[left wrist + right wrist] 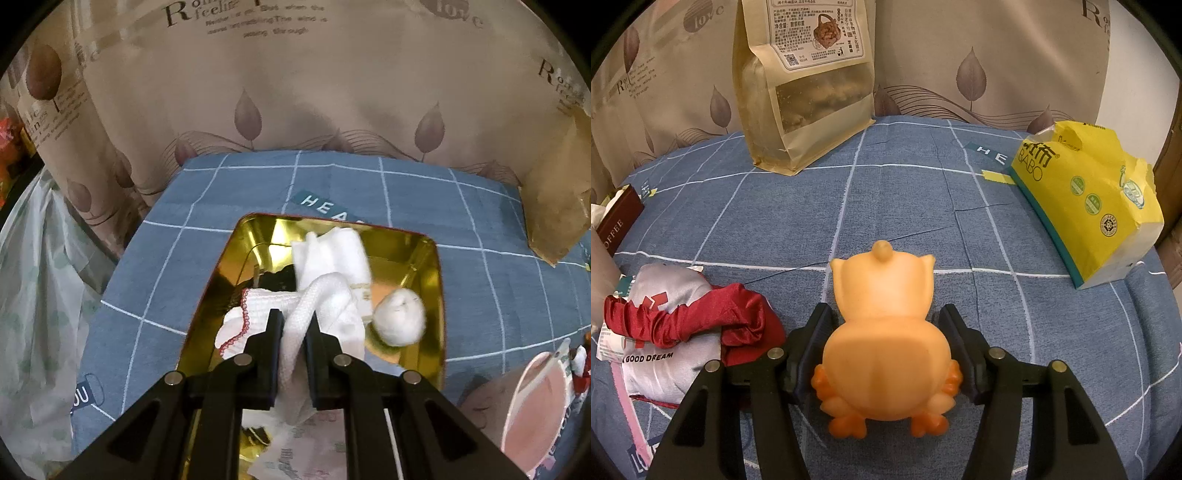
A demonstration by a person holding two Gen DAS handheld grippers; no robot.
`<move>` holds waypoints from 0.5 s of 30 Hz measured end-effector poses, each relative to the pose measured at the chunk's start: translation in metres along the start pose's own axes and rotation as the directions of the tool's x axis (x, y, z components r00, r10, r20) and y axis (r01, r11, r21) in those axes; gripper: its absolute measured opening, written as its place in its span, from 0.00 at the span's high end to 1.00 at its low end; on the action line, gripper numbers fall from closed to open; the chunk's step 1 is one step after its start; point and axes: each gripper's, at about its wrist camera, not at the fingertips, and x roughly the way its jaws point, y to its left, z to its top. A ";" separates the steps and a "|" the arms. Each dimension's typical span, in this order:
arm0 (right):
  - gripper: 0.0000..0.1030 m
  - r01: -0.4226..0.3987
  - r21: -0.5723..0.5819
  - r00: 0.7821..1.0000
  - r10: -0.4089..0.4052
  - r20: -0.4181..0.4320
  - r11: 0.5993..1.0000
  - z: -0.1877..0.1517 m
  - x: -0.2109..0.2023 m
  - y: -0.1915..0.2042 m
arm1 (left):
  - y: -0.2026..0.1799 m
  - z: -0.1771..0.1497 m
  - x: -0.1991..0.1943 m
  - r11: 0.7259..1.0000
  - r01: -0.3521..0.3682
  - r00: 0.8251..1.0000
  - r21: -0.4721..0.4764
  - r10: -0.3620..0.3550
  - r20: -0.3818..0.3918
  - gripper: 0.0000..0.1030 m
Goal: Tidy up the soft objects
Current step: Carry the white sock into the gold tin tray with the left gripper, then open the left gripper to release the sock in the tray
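Soft things going into the gold tin — partly done.

The left gripper (295, 325) pinches a white knitted cloth (299, 332) over the gold tin (436, 295), where a folded white towel (328, 254) and a white ball (400, 317) already lie. The right gripper (884, 347) has its fingers around the orange rubber chick (886, 332) mid-bedspread (798, 206) — whether the pads press I cannot tell; the red scrunchie (683, 317) waits near the left edge.
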 end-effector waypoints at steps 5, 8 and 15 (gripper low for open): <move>0.44 0.000 0.001 1.000 0.000 0.000 1.000 0.000 0.000 0.000 | 0.004 -0.002 0.006 1.000 -0.008 1.000 -0.009 0.007 -0.010 0.88; 0.44 -0.001 0.001 1.000 0.001 0.000 1.000 0.000 0.000 0.000 | 0.004 -0.002 0.005 1.000 -0.018 1.000 -0.016 0.018 -0.011 0.83; 0.44 -0.001 0.001 1.000 0.001 0.000 1.000 0.000 0.000 0.000 | 0.005 -0.004 -0.006 0.999 -0.035 0.999 -0.039 0.035 -0.001 0.68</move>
